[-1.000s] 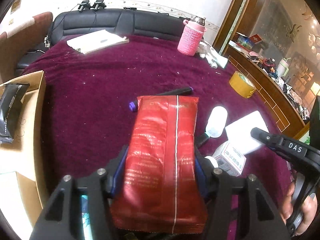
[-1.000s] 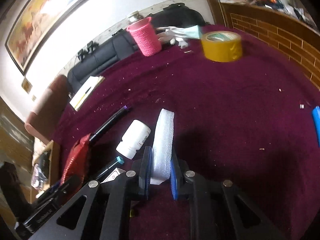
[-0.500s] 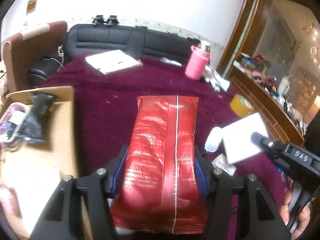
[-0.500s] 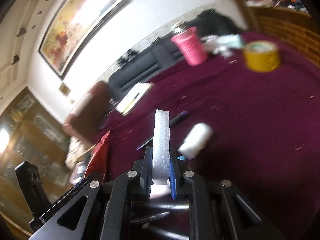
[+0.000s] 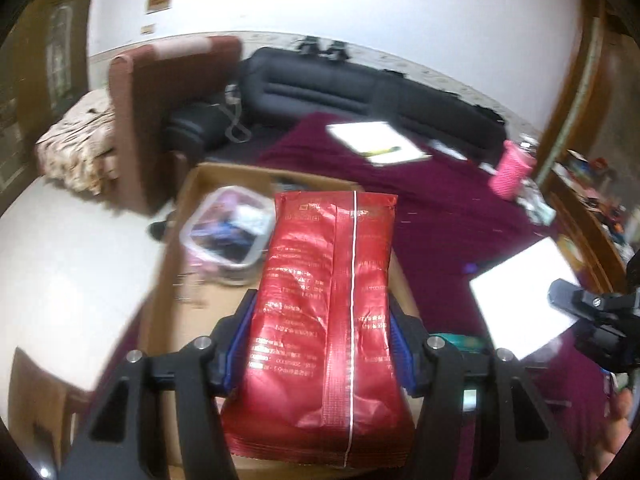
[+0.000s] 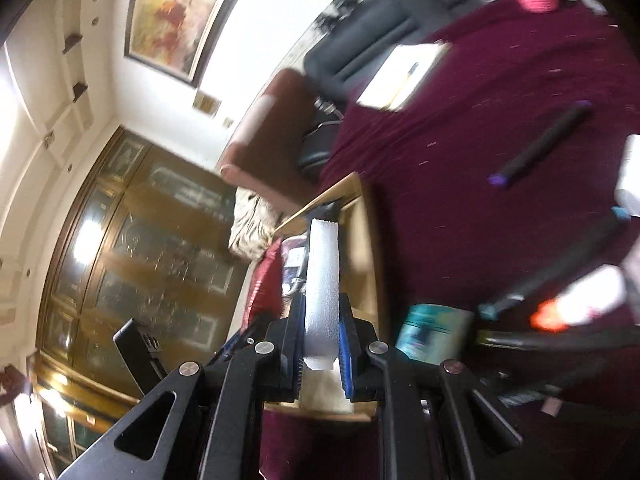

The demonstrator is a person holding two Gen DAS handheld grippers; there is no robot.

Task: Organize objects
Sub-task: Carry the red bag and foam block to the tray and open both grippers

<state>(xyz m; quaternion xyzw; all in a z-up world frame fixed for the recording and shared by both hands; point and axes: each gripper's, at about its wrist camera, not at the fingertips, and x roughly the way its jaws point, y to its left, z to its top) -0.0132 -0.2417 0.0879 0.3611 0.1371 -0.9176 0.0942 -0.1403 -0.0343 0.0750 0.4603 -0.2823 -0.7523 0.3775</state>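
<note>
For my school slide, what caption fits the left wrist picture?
Left gripper carries a red packet over a cardboard box.

**Packet and foam above the box at the desk's left edge**

The open brown cardboard box sits at the left edge of the maroon-clothed desk. In the box lies a clear plastic lidded container. The red foil snack packet, between the fingers of the left hand-held gripper, hangs above the box, right of the container. Right of the packet, the flat white foam sheet stands above the desk in the right hand-held gripper. Behind the box lies a white notebook; far right stands a pink knitted bottle sleeve. A black marker pen lies on the desk right of the box.
</note>
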